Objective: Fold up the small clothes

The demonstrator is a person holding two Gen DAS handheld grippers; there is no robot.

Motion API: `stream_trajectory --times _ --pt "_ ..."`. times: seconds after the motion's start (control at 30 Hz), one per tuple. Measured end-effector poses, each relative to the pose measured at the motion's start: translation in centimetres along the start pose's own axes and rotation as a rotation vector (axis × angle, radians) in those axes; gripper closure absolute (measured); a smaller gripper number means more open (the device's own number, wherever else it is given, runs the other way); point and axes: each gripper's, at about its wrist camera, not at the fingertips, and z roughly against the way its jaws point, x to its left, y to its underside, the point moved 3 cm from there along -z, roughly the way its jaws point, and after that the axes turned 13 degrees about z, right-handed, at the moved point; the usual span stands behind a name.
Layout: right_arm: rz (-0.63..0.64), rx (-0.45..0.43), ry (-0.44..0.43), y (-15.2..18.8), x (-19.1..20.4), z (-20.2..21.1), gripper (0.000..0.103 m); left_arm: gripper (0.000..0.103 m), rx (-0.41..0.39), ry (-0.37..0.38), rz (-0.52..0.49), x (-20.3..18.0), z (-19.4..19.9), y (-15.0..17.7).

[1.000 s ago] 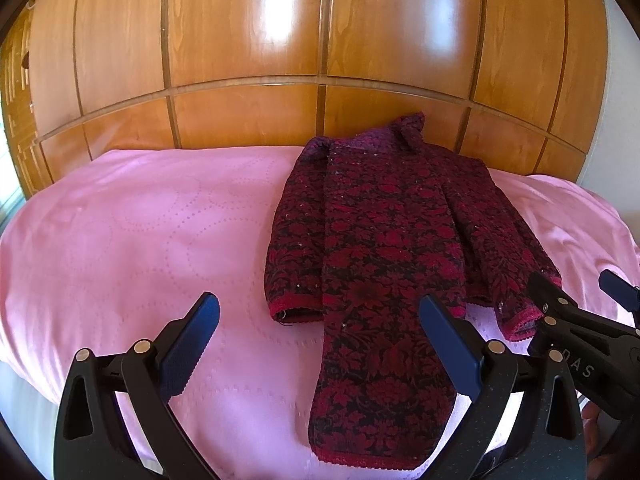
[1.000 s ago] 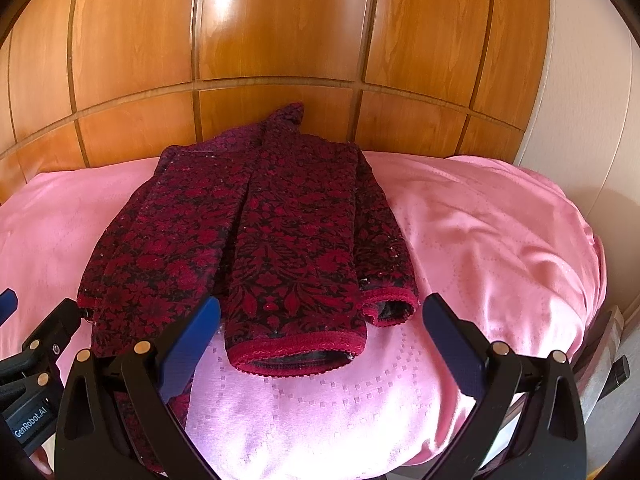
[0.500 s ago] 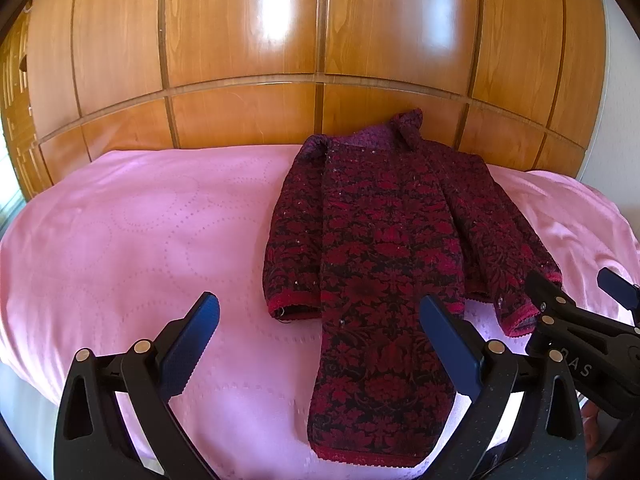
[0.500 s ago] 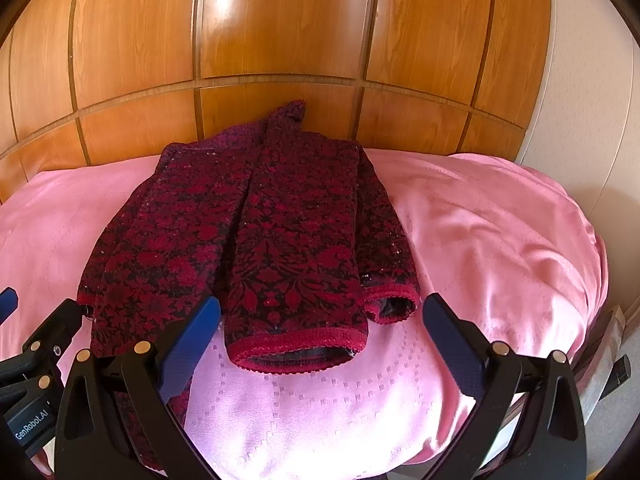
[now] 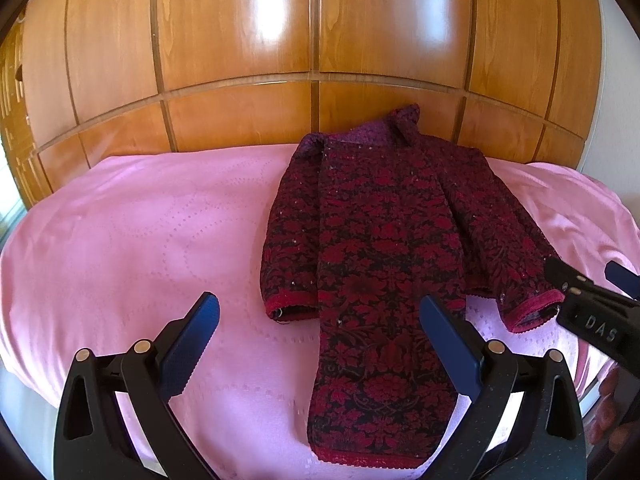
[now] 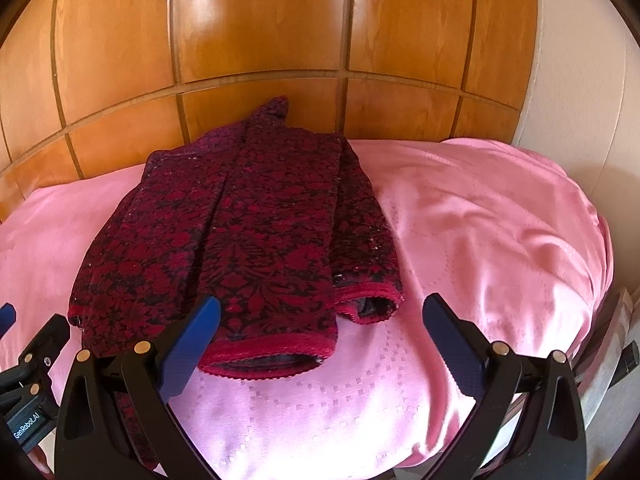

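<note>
A small dark red and black floral knit garment [image 5: 380,248] lies flat on the pink bed cover [image 5: 140,240], collar toward the wooden wall. Its sides and sleeves are folded inward, the red hem [image 5: 368,458] nearest me. In the right wrist view the same garment [image 6: 248,232] shows a folded panel with a red edge [image 6: 268,358] close to the fingers. My left gripper [image 5: 320,336] hovers open over the garment's lower left part, holding nothing. My right gripper [image 6: 320,336] stands open just in front of the red edge, also holding nothing.
A glossy wooden panelled wall [image 5: 320,40] rises right behind the bed. The pink cover [image 6: 500,240] spreads wide left and right of the garment. The bed's right edge drops off near a pale wall [image 6: 580,80]. The other gripper [image 5: 592,316] pokes in at the right.
Both grippers have eased slightly forward and down toward the garment; it appears a little larger and nearer. The garment itself has not moved. Both stay open.
</note>
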Motion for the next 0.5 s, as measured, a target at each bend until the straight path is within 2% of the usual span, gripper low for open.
stream_trajectory --times 0.5 --pt "-0.061 0.05 -0.048 -0.1 -1.7 -1.8 0.002 0.004 0.047 -0.008 -0.014 -0.3 -1.6 0.3"
